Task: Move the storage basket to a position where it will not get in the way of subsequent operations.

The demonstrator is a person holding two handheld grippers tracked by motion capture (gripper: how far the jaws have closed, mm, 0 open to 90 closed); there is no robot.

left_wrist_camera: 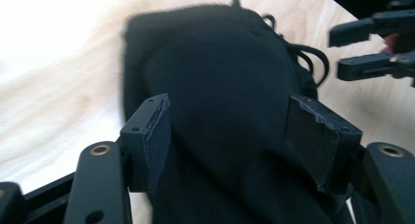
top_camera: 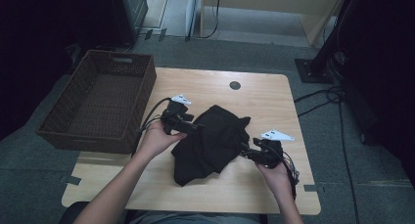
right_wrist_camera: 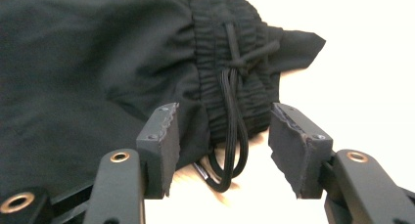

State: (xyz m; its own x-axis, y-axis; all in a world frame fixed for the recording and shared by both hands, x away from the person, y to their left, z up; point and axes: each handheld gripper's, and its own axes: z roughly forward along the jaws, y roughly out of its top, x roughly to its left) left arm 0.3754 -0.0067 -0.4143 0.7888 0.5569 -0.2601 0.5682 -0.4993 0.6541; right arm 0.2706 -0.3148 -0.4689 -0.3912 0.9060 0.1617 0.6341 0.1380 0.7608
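step: both claws lined up on shorts (top_camera: 211, 142) | left claw (left_wrist_camera: 229, 136) wide, astride cloth | right claw (right_wrist_camera: 220, 145) wide at drawstring (right_wrist_camera: 229, 131) | next: pinch cloth, likely fold toward basket (top_camera: 100, 99)

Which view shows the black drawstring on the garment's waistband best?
The right gripper view: the black drawstring hangs knotted from the gathered waistband, sharp and close. The left gripper view shows a blurred loop; in the high view it cannot be made out.

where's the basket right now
In the high view the basket sits at the table's far left edge, just left of the left gripper and black shorts.
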